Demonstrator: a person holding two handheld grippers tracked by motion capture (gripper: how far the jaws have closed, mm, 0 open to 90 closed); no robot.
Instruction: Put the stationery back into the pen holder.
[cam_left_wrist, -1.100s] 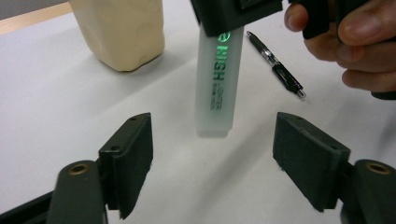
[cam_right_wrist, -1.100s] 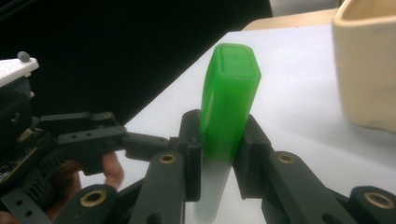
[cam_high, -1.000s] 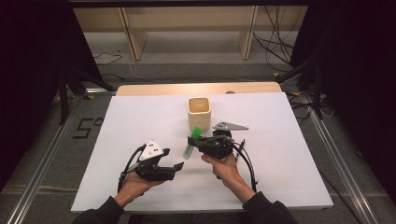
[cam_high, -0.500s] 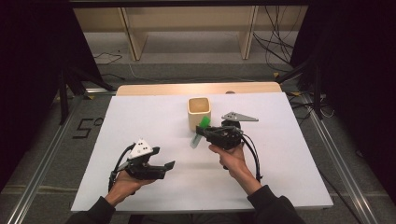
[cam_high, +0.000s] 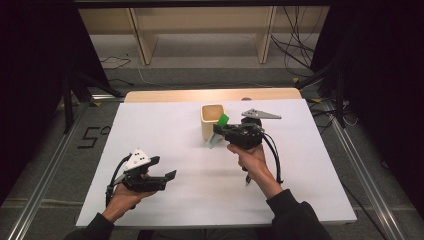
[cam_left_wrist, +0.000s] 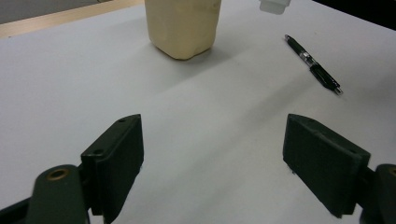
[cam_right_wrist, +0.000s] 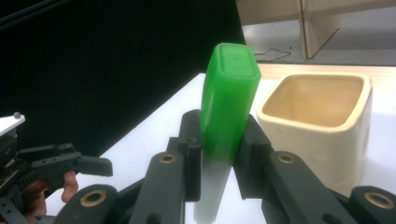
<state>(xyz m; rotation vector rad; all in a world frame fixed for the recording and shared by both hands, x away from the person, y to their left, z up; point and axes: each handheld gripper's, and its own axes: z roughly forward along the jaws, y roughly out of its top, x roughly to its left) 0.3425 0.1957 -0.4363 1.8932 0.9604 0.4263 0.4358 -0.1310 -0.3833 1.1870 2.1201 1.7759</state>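
My right gripper (cam_high: 216, 132) is shut on a marker (cam_high: 221, 121) with a green cap and a pale body, held tilted just right of the cream square cup (cam_high: 209, 128). In the right gripper view the jaws clamp the marker (cam_right_wrist: 229, 102) upright, and the empty cup (cam_right_wrist: 327, 126) stands close behind it. My left gripper (cam_high: 162, 168) is low over the white table near its front left. Its jaws have just been opening and are open with nothing between them (cam_left_wrist: 212, 154). The cup (cam_left_wrist: 182, 23) stands well ahead of it.
A black pen (cam_left_wrist: 313, 65) lies on the white table top (cam_high: 165, 130) beside the right forearm (cam_high: 247, 177). A wooden strip (cam_high: 210, 95) borders the far side. Dark floor, metal rails and cables surround the table.
The right gripper has risen and moved toward the cup with the marker in it. The left hand has slid left toward the table's front, and its jaws have spread wider.
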